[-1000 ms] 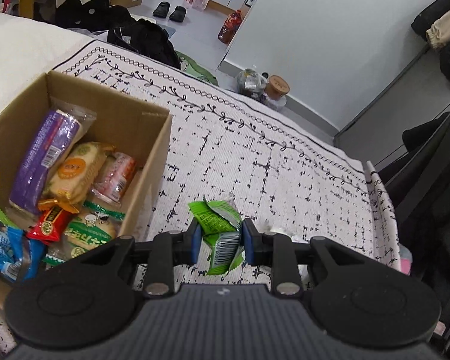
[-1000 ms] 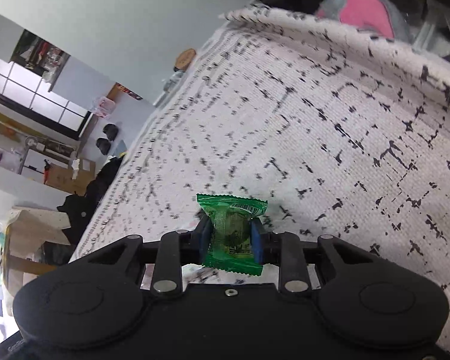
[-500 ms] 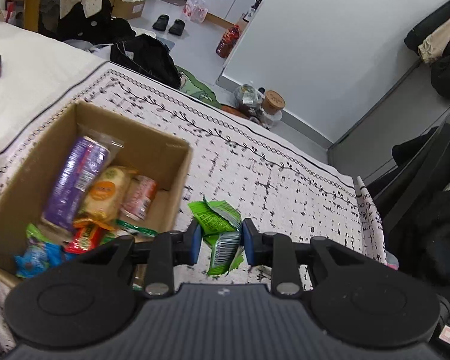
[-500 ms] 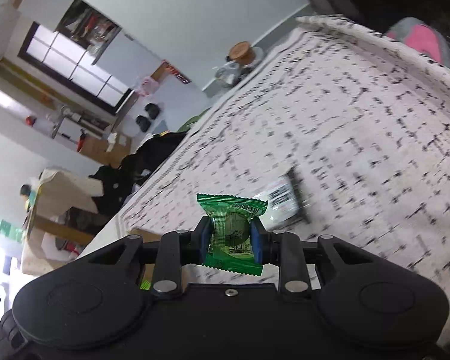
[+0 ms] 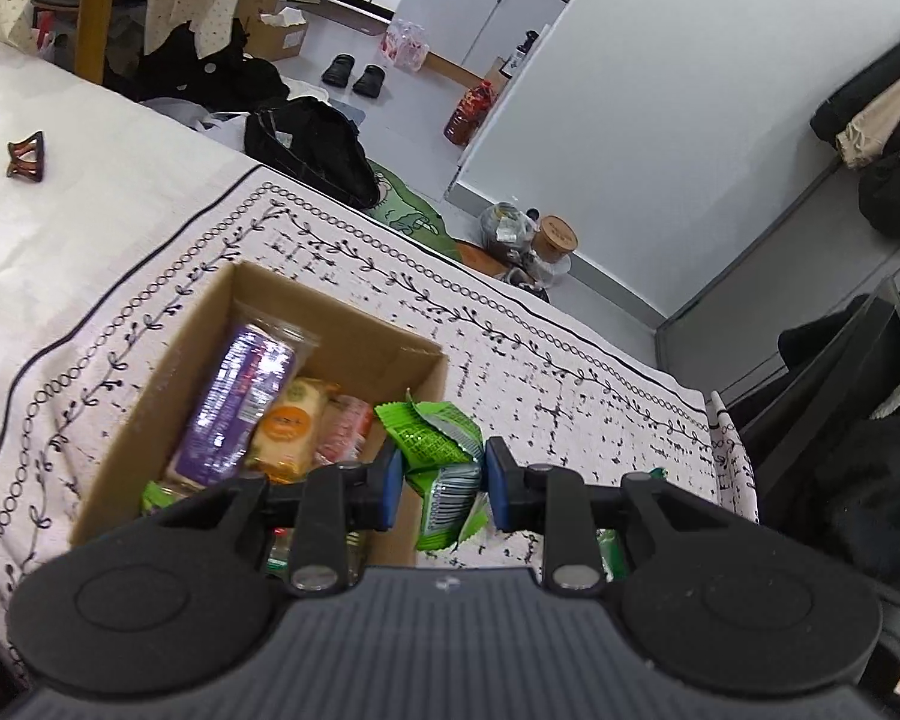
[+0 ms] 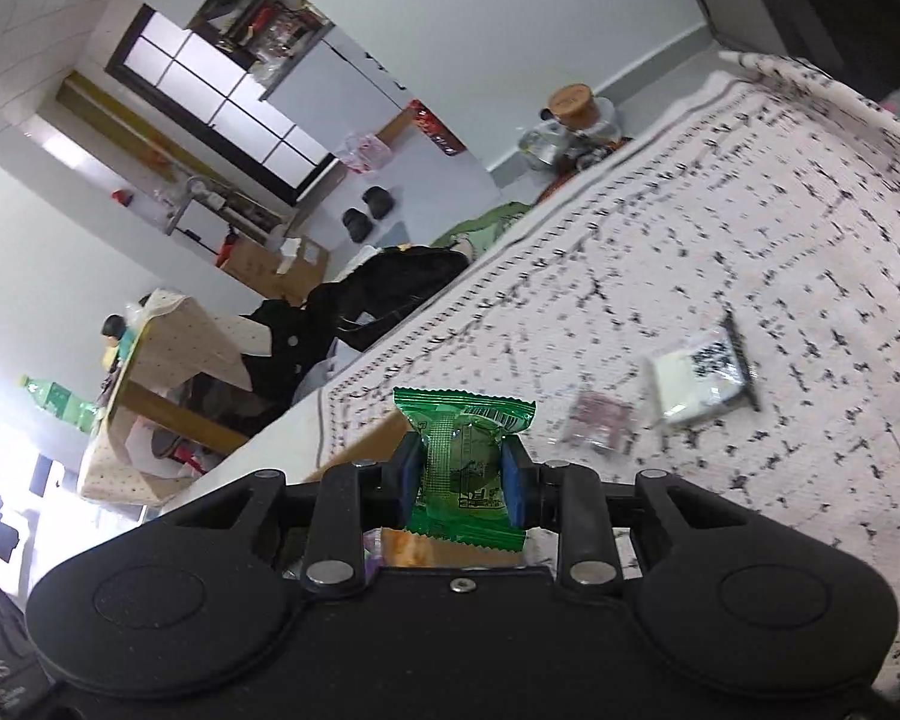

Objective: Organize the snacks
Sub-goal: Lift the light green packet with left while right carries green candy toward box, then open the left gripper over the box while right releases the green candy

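Observation:
My left gripper (image 5: 440, 491) is shut on a crumpled light-green snack packet (image 5: 441, 456) and holds it in the air above the near right corner of an open cardboard box (image 5: 210, 318). The box holds a purple packet (image 5: 240, 402), a yellow one (image 5: 285, 435) and a pink one (image 5: 345, 429). My right gripper (image 6: 459, 480) is shut on a dark-green wrapped candy (image 6: 463, 456), held above the cloth with the box edge (image 6: 360, 441) just beyond it.
The box stands on a white patterned tablecloth (image 5: 570, 378). A white packet (image 6: 699, 372) and a small pinkish packet (image 6: 597, 420) lie on the cloth to my right gripper's right. A brown hair clip (image 5: 25, 156) lies far left. Table edges drop to the floor.
Both grippers have risen and moved toward the box with their packets still held. The left one now looks down on the whole box. The two loose packets have come into the right wrist view.

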Available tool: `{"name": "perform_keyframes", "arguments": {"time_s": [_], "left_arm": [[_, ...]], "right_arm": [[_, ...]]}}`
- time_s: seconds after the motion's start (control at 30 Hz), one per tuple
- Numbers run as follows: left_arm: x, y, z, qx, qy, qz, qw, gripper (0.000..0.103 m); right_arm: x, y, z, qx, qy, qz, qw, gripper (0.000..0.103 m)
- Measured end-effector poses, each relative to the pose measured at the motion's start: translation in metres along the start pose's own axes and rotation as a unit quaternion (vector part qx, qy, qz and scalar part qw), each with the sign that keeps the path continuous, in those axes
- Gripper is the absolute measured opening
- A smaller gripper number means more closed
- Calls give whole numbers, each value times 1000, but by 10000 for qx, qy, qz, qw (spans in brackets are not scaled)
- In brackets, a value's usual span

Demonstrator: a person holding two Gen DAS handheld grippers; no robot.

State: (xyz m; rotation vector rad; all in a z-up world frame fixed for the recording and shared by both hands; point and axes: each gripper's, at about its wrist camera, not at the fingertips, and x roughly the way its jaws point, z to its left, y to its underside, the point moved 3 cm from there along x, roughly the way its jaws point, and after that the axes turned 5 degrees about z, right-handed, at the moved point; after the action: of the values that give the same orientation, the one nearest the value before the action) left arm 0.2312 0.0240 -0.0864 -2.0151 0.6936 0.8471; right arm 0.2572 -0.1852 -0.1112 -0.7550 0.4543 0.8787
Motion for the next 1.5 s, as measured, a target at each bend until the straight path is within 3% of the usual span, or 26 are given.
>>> {"name": "perform_keyframes", "arguments": {"time_s": [0.5,0.93,1.03,1.07,1.1,1.27,1.5], "left_arm": [[-24,-26,49,-495,128,-91,9986,28],[-7,-36,79,-1016,166,146,9946,30],[-4,-37,85,-1127,139,179,9934,31],[-2,-37,88,-1171,107,188,9929,31],[-1,-37,90,-1212,79,203,9924,33],[4,-38,95,-1282,-2,252,9914,42],[8,-37,91,-1239,-129,258,9919,75]], "right_arm": [[33,17,52,-415,76,130,9990,28],[79,22,77,-710,226,336,9967,28],[86,21,80,-774,290,346,9960,34],[87,20,81,-761,315,342,9960,48],[87,19,79,-739,333,310,9962,58],[84,18,73,-692,460,300,9961,59],[59,11,51,-620,737,148,9952,69]]}}
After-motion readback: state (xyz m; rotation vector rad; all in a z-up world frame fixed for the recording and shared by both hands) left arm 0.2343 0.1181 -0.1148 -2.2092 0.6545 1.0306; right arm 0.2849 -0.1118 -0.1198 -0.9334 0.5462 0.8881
